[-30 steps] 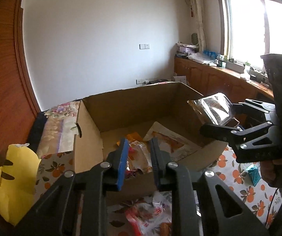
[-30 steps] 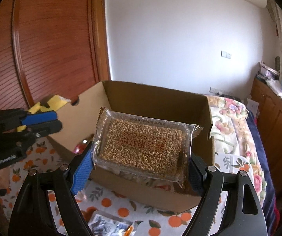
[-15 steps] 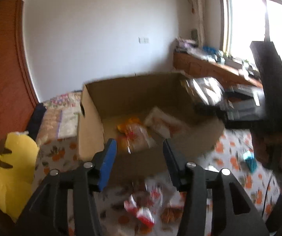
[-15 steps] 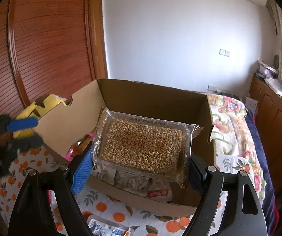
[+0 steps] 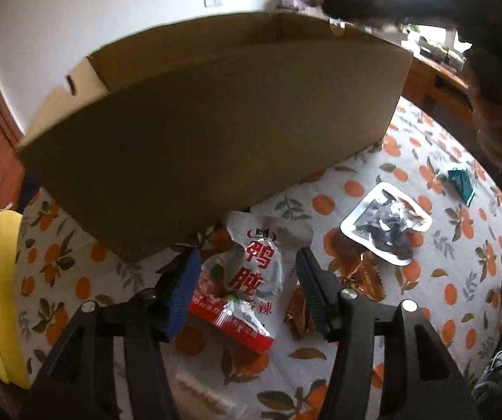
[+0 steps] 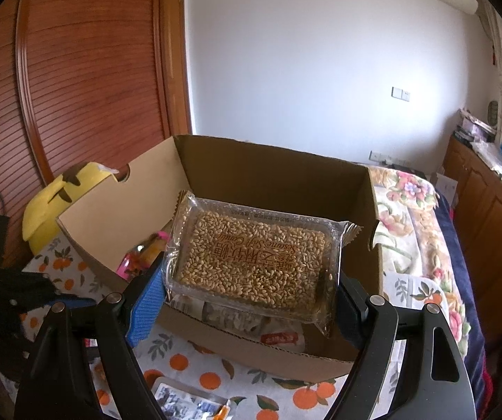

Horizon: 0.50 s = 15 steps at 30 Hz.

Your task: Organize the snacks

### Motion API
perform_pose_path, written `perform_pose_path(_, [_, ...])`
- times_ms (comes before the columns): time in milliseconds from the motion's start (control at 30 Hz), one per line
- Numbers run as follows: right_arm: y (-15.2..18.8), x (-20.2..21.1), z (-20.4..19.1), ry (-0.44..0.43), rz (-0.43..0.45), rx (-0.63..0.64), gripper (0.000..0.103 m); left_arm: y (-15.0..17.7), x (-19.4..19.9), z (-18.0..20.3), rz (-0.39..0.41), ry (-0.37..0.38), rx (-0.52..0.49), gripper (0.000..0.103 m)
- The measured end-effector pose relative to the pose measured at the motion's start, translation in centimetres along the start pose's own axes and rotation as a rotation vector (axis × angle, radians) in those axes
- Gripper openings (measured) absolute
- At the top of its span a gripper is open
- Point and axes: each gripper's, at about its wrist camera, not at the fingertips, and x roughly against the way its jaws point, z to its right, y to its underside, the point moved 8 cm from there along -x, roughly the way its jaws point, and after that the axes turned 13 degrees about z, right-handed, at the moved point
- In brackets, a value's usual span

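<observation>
Right wrist view shows the sesame candy pack [image 6: 251,262] clamped flat between the jaws of the right gripper [image 6: 247,301], held above the open cardboard box [image 6: 278,182] near its front wall. In the left wrist view the left gripper [image 5: 247,280] tilts steeply down to the orange-print cloth [image 5: 460,280] in front of the box — its jaws have just been opening and stand released around a red-and-silver snack bag [image 5: 251,280], not pressing it.
</observation>
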Motion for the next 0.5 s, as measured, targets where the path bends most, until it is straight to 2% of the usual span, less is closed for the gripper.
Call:
perform_pose_path(167, [0.0, 0.0, 0.0, -0.004, 0.007, 0.002, 0.084, 0.2, -1.8, -0.5, -0.025, -0.014, -0.006, 0.062])
perform_pose_path(267, [0.1, 0.0, 0.0, -0.005, 0.006, 0.004, 0.084, 0.4, -2.6, -1.0, -0.038, 0.012, 0.054, 0.067])
perform_pose_path(367, [0.3, 0.0, 0.2, -0.002, 0.002, 0.009, 0.084, 0.5, -2.6, -0.7, -0.037, 0.023, 0.037, 0.066])
perform_pose_path(400, [0.4, 0.0, 0.3, -0.001, 0.001, 0.007, 0.084, 0.6, -2.5, -0.5, -0.033, 0.027, 0.036, 0.064])
perform_pose_path(467, [0.4, 0.1, 0.4, 0.0, 0.002, 0.002, 0.084, 0.7, -2.1, -0.1, -0.032, 0.038, 0.035, 0.044])
perform_pose_path(500, [0.4, 0.2, 0.5, 0.0, 0.003, 0.0, 0.084, 0.8, -1.9, 0.0, -0.039, 0.034, 0.033, 0.043])
